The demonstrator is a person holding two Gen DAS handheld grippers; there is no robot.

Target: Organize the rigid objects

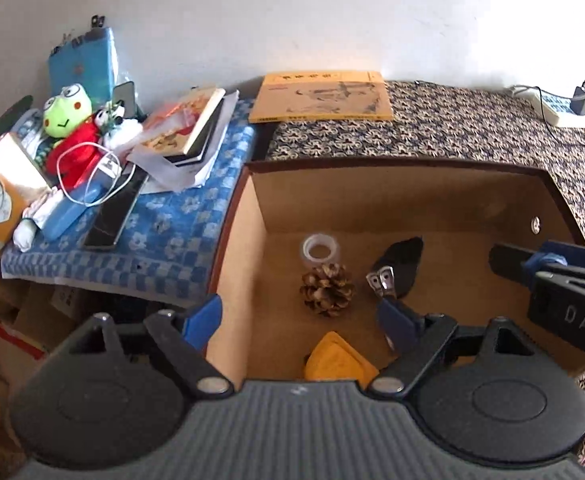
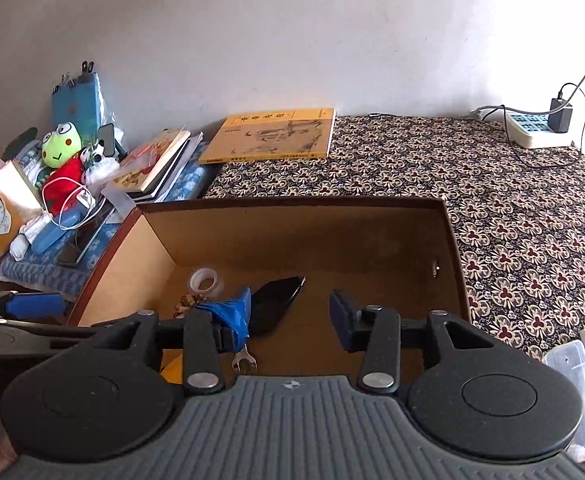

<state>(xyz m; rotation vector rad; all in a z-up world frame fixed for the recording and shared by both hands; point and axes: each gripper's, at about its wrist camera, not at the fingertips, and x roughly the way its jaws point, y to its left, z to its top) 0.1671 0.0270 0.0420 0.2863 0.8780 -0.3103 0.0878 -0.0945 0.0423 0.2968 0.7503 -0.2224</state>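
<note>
Judging from how both tools hang over the cardboard box [image 2: 152, 248], the main risk is the right tool [image 2: 292, 312], released and empty above the box floor, clipping the left tool [image 1: 296, 322], whose spread fingers straddle the left wall. Either tool could also nudge the black clip [image 1: 400, 264], the pine cone [image 1: 327, 288] or the small wrench [image 2: 244, 360] lying inside.
</note>
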